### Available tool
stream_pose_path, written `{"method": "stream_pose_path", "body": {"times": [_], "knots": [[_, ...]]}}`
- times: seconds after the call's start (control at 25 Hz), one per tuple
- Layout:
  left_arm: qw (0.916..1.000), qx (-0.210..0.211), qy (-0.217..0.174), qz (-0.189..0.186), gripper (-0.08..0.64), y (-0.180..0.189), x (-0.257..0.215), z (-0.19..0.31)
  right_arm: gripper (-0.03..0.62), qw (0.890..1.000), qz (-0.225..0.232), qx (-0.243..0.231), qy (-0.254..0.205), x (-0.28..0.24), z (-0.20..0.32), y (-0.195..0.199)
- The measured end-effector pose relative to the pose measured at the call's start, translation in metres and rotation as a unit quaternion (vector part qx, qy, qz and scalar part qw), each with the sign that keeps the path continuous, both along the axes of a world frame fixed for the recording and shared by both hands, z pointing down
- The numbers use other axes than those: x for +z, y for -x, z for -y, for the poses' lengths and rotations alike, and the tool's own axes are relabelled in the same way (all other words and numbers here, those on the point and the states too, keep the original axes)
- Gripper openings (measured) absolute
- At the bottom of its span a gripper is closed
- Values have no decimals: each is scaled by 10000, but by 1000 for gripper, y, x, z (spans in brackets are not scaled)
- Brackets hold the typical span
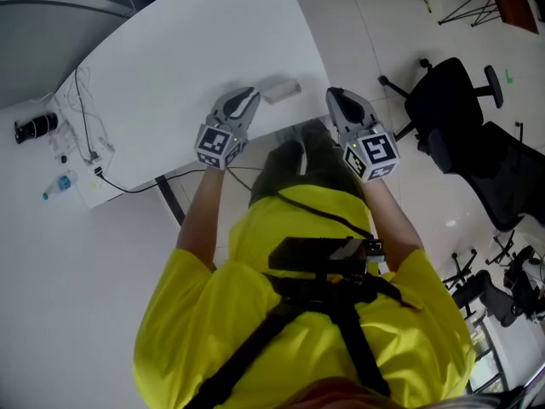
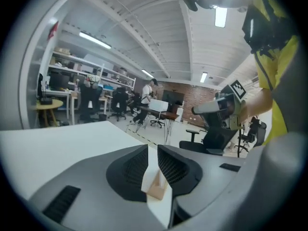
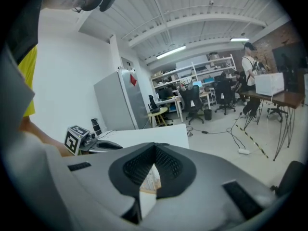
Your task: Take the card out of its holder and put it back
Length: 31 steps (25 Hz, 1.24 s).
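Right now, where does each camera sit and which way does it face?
Head view: on the person's head, looking steeply down at the white table; forearms, yellow shirt, left gripper and right gripper show.
Left gripper view: rides the left gripper, looks along its jaws at the card holder, right gripper beyond.
Right gripper view: rides the right gripper, facing the card holder and left gripper.
Both gripper views share the card holder.
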<state>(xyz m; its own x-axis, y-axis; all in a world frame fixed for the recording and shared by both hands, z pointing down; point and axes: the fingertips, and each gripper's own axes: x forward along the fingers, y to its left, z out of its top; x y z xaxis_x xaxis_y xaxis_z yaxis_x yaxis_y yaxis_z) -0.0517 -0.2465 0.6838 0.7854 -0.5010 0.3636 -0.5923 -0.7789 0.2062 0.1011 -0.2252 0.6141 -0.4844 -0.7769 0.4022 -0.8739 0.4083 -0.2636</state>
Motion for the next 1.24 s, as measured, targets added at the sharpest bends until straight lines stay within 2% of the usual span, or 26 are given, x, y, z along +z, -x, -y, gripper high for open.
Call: {"method": "stream_pose_path", "body": {"times": [0.16,0.32,0.4,0.52,0.68,0.88,1.24], "knots": [[9951,-882,-436,-50,61,25,-80,17,3,9986,106,-101,-509,-42,7,2],[9840,-1663,-611,-177,60,46,-141,19,3,9952,156,-157,-957,-87,9,5],[9779,-1904,-856,-76,60,53,-167,10,3,9932,211,-141,-1133,-107,9,7],[9714,-2037,-1221,78,60,56,-194,-8,3,9907,269,-182,-1324,-133,5,7],[9687,-2278,-987,-45,60,67,-191,-15,3,9887,249,-252,-1457,-148,5,10],[9614,-2514,-1115,-29,58,78,-197,-19,3,9876,224,-306,-1525,-153,12,16],[9647,-2428,-1015,-84,60,64,-190,-23,3,9878,210,-433,-1480,-148,15,27]]}}
